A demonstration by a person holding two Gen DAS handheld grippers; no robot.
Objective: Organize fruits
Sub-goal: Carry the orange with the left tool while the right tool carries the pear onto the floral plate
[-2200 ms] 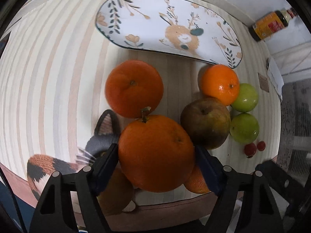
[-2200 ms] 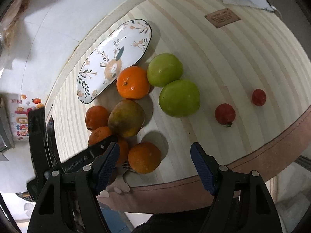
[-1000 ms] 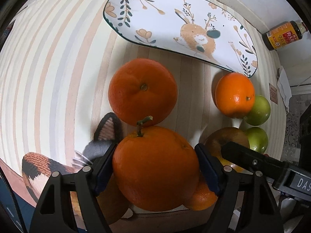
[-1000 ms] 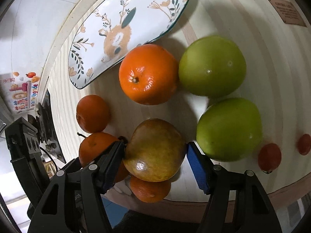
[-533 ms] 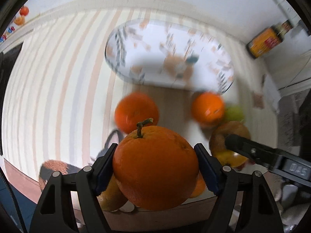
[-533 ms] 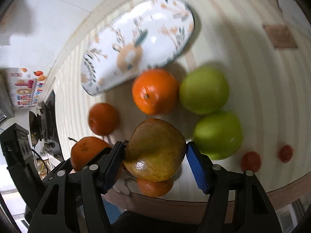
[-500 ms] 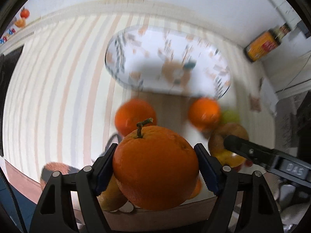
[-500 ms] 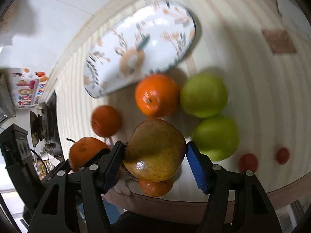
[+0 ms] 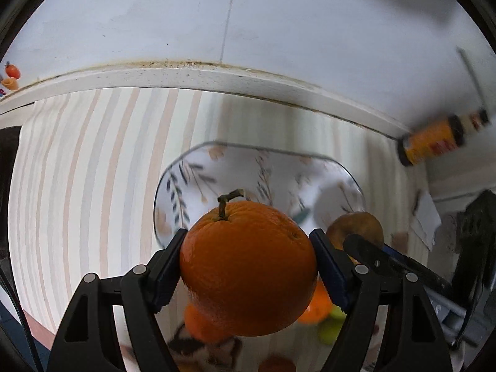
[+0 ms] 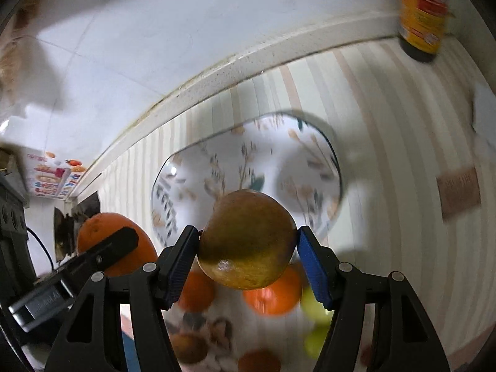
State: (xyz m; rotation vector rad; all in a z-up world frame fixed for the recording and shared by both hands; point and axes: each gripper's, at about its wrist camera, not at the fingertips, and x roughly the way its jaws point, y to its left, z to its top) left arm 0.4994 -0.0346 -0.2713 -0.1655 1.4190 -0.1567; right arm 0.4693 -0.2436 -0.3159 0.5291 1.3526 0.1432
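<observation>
My left gripper [image 9: 248, 266] is shut on a large stemmed orange [image 9: 248, 266] and holds it in the air in front of the oval patterned plate [image 9: 257, 170]. My right gripper [image 10: 248, 248] is shut on a brown-yellow pear [image 10: 248, 238] and holds it above the same plate [image 10: 248, 161]. The pear also shows in the left wrist view [image 9: 356, 226], and the orange in the right wrist view [image 10: 102, 232]. Other oranges [image 10: 272, 294] and green fruits [image 10: 316, 310] lie blurred on the table below.
The striped tablecloth [image 9: 93, 170] runs to a white wall ledge [image 9: 217, 77]. A sauce bottle [image 9: 434, 142] stands at the back right, also in the right wrist view [image 10: 421, 9]. A brown tag [image 10: 458, 192] and white paper [image 9: 424, 217] lie at the right.
Both grippers have lifted their fruits off the table and moved them forward toward the plate. The fruits left on the table have dropped to the bottom of the views.
</observation>
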